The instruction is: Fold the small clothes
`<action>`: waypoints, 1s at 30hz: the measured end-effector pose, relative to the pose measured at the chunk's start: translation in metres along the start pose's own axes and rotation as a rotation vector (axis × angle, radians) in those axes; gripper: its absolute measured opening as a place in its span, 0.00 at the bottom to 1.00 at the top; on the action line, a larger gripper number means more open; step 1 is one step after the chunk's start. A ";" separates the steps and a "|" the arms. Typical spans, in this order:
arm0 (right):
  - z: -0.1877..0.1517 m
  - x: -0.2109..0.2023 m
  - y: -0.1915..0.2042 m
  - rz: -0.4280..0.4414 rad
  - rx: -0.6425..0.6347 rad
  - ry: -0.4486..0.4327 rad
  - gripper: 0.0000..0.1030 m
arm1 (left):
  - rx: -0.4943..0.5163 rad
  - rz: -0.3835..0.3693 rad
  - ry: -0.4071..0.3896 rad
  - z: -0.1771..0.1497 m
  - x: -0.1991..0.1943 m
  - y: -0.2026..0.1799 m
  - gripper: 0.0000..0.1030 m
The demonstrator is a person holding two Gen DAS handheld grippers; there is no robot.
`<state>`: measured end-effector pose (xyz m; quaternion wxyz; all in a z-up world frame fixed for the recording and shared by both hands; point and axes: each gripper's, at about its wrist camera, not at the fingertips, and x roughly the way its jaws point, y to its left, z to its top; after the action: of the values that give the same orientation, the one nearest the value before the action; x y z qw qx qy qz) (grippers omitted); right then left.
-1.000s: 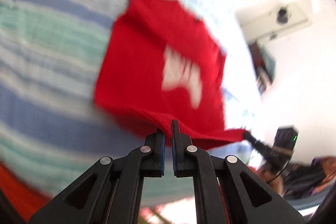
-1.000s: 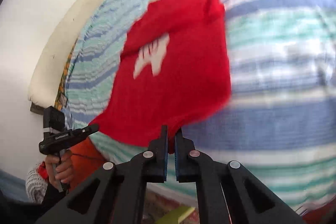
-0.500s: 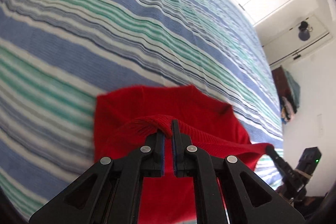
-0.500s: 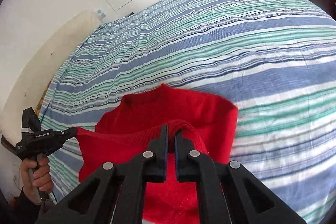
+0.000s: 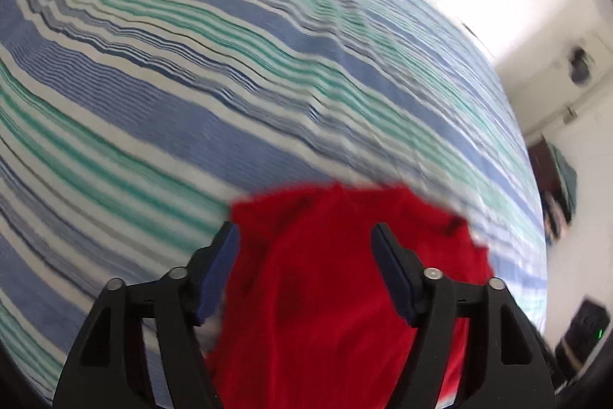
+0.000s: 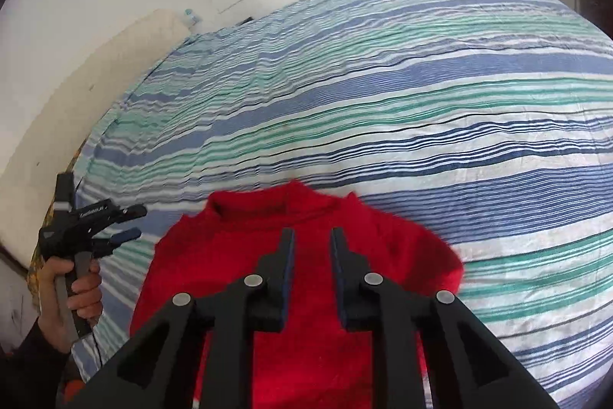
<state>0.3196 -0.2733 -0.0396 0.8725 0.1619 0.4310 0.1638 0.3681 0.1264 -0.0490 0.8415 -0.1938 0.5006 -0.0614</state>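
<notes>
Both pairs of fingers are spreading apart above a red sweater (image 6: pixel 306 294) lying flat on a striped bedsheet (image 6: pixel 421 102). On the left gripper (image 5: pixel 304 236) the jaws gape wide and are opening, the sweater below them but gripped by neither pad. On the right gripper (image 6: pixel 312 236) the jaws stand only slightly apart, also opening, with nothing pinched. A hand (image 6: pixel 76 290) holds the left gripper at the sweater's left edge.

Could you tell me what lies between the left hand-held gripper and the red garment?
Nothing but bare striped bedsheet, in the right wrist view; the left hand-held gripper, jaws opening, stands clear of the red garment.
</notes>
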 end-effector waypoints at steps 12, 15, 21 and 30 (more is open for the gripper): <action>-0.122 -0.073 -0.030 -0.189 0.033 0.088 0.45 | 0.060 0.122 0.051 -0.103 -0.046 0.023 0.89; -0.141 -0.105 -0.030 -0.238 0.041 0.030 0.59 | 0.128 0.227 0.018 -0.135 -0.073 0.025 0.90; -0.196 -0.106 -0.055 -0.364 0.128 0.061 0.60 | 0.204 0.347 0.058 -0.187 -0.069 0.035 0.90; -0.221 -0.091 -0.067 -0.323 0.075 0.011 0.89 | 0.271 0.418 0.065 -0.201 -0.055 0.022 0.90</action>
<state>0.0994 -0.3404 -0.1313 0.8784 0.1220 0.4620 0.0062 0.1648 0.1096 -0.0980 0.8376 0.0305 0.5439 0.0414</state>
